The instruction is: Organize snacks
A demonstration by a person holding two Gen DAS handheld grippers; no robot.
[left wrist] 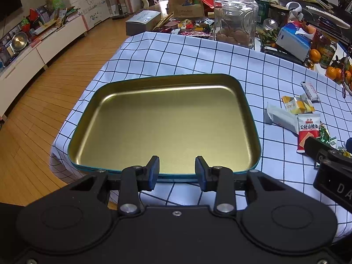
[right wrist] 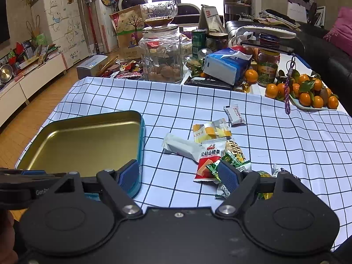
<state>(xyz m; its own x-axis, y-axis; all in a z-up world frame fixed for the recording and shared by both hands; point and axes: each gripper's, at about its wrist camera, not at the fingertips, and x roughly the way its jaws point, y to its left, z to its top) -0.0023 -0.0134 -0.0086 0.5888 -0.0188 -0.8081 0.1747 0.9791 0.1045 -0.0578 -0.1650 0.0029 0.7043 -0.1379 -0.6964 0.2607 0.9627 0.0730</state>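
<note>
Left gripper [left wrist: 177, 171] fingers sit partly apart with nothing between them, over the near rim of the tin tray [left wrist: 250, 118]. Right gripper [right wrist: 180, 175] fingers spread wide, empty, by the snack packets [right wrist: 210, 160] right of the tray on the checked counter [right wrist: 286, 145]

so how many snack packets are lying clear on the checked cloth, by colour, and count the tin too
white packets: 2
yellow packet: 1
red and white packet: 1
tin: 1
total: 5
The green wrappers piled by the right gripper overlap too much to count.
</note>
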